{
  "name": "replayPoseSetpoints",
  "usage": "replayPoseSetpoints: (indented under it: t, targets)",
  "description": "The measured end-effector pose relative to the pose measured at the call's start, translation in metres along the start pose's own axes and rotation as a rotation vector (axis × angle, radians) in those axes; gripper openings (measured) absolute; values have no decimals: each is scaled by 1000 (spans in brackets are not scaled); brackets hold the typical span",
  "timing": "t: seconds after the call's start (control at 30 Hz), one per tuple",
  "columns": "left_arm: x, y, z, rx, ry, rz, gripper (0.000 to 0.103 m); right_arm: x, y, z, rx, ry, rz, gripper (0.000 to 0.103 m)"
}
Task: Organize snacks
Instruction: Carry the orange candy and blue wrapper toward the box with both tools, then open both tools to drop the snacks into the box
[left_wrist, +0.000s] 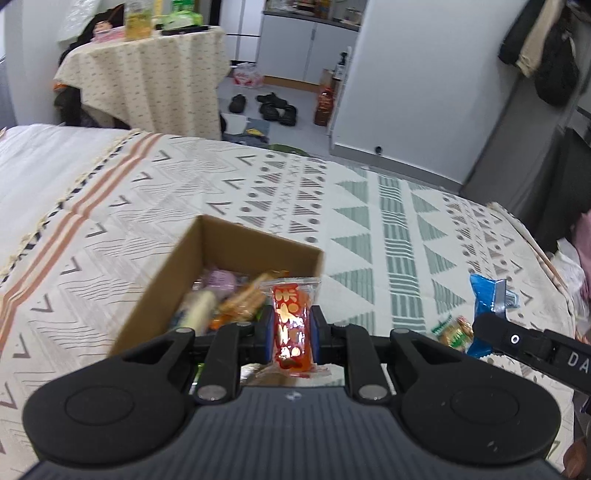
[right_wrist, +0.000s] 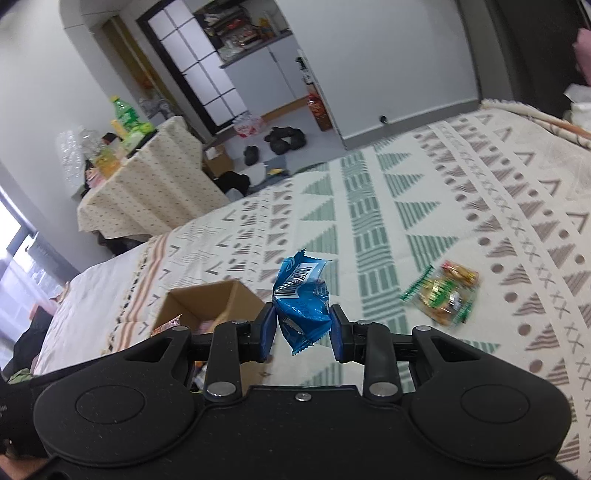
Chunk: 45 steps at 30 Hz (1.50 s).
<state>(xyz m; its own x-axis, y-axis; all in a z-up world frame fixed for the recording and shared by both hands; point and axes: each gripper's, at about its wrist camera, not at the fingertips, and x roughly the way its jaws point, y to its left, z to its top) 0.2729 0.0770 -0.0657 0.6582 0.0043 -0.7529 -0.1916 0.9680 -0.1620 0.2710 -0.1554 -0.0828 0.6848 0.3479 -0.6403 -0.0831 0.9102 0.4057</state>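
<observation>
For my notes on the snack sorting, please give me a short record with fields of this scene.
surface: patterned woven bedspread
container: open brown cardboard box, snacks inside
left gripper: shut on red clear-wrapped snack packet
right gripper: shut on crumpled blue foil snack packet
loose: green-edged clear snack packet lying on bedspread
</observation>
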Motion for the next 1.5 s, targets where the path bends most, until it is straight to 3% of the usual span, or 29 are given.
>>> replayPoseSetpoints:
  t: [0.5,0.8,0.9,1.07,1.13,1.27,1.37,1.5]
  targets:
    - [3,61,7,-110,29,25,18,26,61,0,-39,47,113,30]
    - [15,78,7,-197,118,14,23,45,89,-7,-66,95,135,30]
    - [13,84,8,-207,126,28,28,52,96,-8,-72,107,142,30]
    - [7,93,10,-221,114,59,47,57,105,-3,-70,110,193,31]
    - [5,94,10,-227,114,64,51,59,106,0,-65,123,198,34]
    - [3,92,8,-230,111,83,66,58,97,1,-35,121,184,52]
    - [1,88,7,-239,96,103,79,54,86,0,-2,123,161,52]
    - [-2,79,5,-233,88,99,87,46,72,-3,25,123,132,56]
